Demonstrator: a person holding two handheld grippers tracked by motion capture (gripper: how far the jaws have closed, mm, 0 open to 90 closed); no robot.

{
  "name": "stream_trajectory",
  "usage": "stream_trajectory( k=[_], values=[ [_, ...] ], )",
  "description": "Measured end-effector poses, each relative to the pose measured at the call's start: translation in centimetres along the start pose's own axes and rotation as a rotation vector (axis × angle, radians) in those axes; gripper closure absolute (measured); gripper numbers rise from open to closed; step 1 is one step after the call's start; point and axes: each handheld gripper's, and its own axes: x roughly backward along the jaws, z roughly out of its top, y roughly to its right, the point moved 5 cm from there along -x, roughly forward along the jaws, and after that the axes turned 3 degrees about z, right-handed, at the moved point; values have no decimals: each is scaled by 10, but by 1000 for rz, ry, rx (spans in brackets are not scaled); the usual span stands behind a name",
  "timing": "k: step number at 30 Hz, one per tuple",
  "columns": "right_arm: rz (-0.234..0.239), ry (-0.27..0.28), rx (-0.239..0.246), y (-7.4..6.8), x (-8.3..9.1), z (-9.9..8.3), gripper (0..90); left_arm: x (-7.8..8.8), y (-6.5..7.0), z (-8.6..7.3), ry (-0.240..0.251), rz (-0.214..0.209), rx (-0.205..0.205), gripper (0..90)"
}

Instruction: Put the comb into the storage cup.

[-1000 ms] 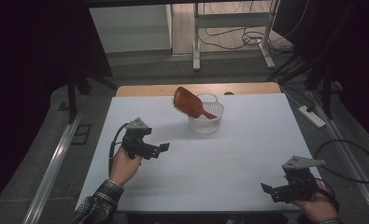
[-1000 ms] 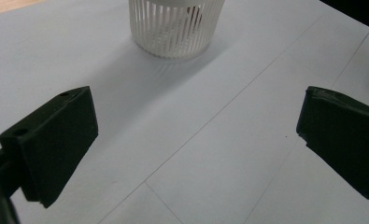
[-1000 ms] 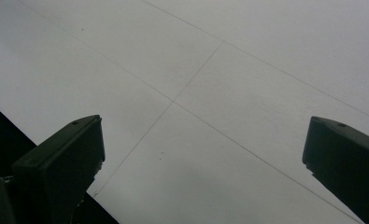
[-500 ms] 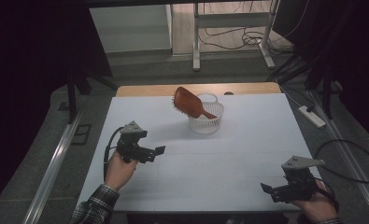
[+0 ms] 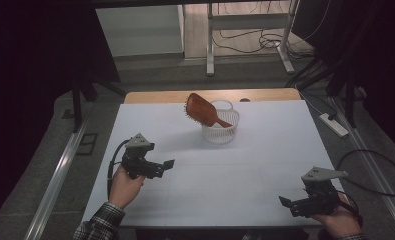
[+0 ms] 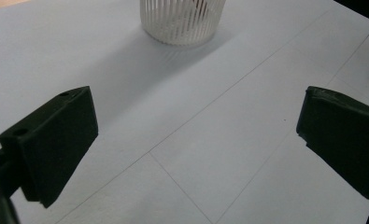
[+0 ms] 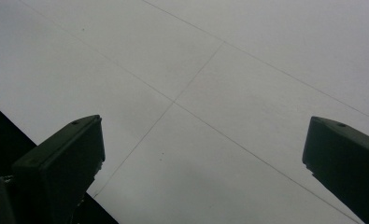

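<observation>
While a white slatted basket [image 5: 220, 126] stands toward the far middle of the white counter [image 5: 265, 165] w/ a brown hairbrush [image 5: 203, 110] leaning in it, head up over the rim, both grippers hang well short of it. Left gripper [image 5: 166, 164] at near left, jaws spread, holding nothing. Right gripper [image 5: 285, 202] at near-right edge, jaws spread too, nothing btwn them.

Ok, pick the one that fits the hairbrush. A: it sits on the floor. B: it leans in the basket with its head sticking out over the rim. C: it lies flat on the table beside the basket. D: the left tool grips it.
B: the hairbrush has its handle down in the basket and its head tilted up past the rim.
</observation>
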Motion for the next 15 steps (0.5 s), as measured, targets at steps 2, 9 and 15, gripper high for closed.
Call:
stream_trajectory(
  k=[2, 9, 15],
  values=[
    [0, 0, 0, 0, 0, 0, 0, 2, 0, -1, 1, 4, 0, 0],
    [0, 1, -1, 0, 0, 0, 0, 7, 1, -5, -1, 14, -2, 0],
    [1, 2, 1, 0, 0, 0, 0, 13, 1, -9, 0, 27, 2, 0]
  ],
)
